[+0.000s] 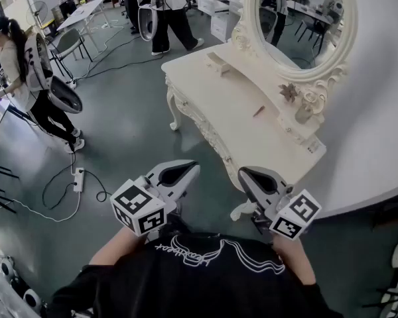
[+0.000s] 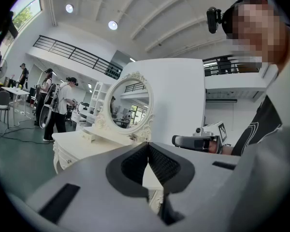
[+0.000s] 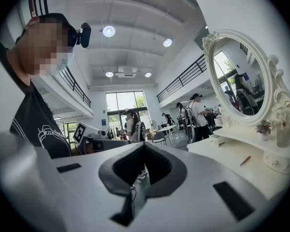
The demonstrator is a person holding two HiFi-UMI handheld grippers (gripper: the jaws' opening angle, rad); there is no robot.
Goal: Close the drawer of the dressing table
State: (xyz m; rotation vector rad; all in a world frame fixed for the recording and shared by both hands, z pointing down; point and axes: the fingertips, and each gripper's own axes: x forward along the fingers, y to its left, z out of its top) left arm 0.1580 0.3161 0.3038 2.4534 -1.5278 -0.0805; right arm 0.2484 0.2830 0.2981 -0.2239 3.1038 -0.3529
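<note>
The cream dressing table (image 1: pixel 252 134) with its oval mirror (image 1: pixel 298 25) stands ahead and to the right. A small drawer (image 1: pixel 218 63) juts out from the raised back shelf at the table's far end; it also shows in the left gripper view (image 2: pixel 89 135). My left gripper (image 1: pixel 191 169) and right gripper (image 1: pixel 243 173) hover level over the floor just short of the table's near corner, touching nothing. In their own views the left gripper (image 2: pixel 148 146) and right gripper (image 3: pixel 144 146) have their jaws meeting at the tips, shut and empty.
An orange pencil-like stick (image 1: pixel 259 111) and a small vase (image 1: pixel 302 111) lie on the tabletop. Cables and a power strip (image 1: pixel 78 178) cross the floor at left. A person (image 1: pixel 33 78) stands at left, others at the back. A white curved wall (image 1: pixel 378 144) backs the table.
</note>
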